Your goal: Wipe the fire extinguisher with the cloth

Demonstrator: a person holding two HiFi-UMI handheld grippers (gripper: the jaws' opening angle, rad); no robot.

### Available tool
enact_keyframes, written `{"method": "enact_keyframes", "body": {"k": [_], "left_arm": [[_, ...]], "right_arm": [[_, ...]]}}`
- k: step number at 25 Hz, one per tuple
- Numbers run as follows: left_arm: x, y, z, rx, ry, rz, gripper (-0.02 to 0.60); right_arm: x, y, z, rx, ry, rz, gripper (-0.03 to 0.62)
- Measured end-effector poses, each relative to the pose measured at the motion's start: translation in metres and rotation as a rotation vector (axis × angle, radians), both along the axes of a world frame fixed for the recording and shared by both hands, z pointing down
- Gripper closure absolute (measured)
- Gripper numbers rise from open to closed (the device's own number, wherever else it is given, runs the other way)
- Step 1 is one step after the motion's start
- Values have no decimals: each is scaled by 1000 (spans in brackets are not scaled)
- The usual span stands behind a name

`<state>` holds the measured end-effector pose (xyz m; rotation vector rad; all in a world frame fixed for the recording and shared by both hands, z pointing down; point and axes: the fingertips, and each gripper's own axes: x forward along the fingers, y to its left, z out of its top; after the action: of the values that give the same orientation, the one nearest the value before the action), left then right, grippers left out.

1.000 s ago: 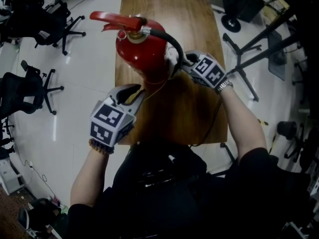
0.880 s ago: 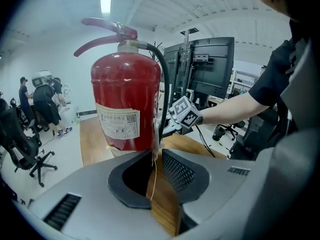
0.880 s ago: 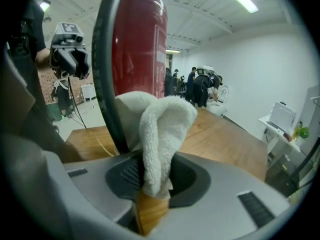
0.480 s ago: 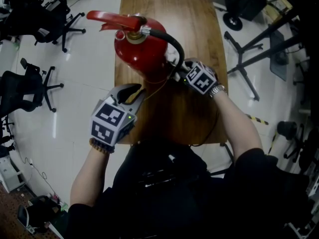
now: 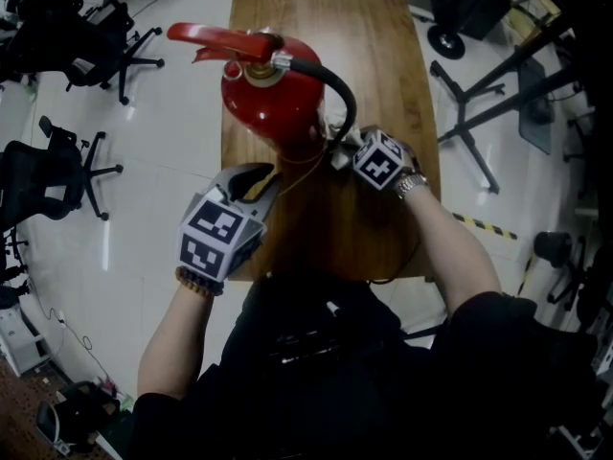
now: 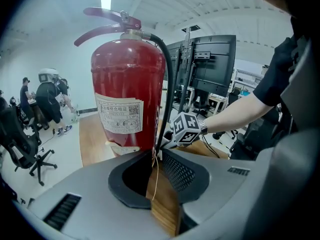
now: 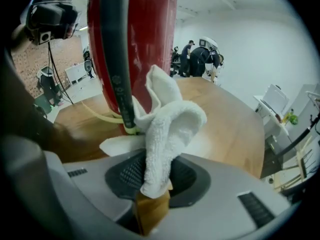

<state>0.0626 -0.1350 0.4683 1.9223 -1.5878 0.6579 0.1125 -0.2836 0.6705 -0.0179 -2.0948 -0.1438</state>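
Only its own view shows your right gripper [image 5: 340, 151] clamping the white terry cloth [image 7: 167, 129] against the red fire extinguisher [image 5: 273, 99]; left gripper [image 5: 261, 178] closed

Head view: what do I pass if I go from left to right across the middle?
Chair → left gripper → right gripper → black stand. The extinguisher overlaps the left gripper, so it is left out.

The extinguisher [image 7: 145, 44] runs off the right gripper view at 12 o'clock. Its label [image 6: 120, 115] is too small to read; the head view hides its foot.
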Motion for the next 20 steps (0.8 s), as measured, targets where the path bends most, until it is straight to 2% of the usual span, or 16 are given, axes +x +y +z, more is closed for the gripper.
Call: {"method": "enact_keyframes", "body": {"k": [4, 7, 14, 20], "left_arm": [[-2, 6, 0, 9, 11, 36, 532], [-10, 9, -2, 20, 20, 77, 532], [-45, 29, -2, 43, 47, 228, 532], [-64, 37, 2, 76, 11, 393, 532]], "right_arm": [[18, 6, 11, -32, 66, 91, 479], [27, 1, 7, -10, 75, 176, 479], [49, 15, -19, 20, 56, 481, 479], [63, 40, -64, 76, -16, 700, 479]]}}
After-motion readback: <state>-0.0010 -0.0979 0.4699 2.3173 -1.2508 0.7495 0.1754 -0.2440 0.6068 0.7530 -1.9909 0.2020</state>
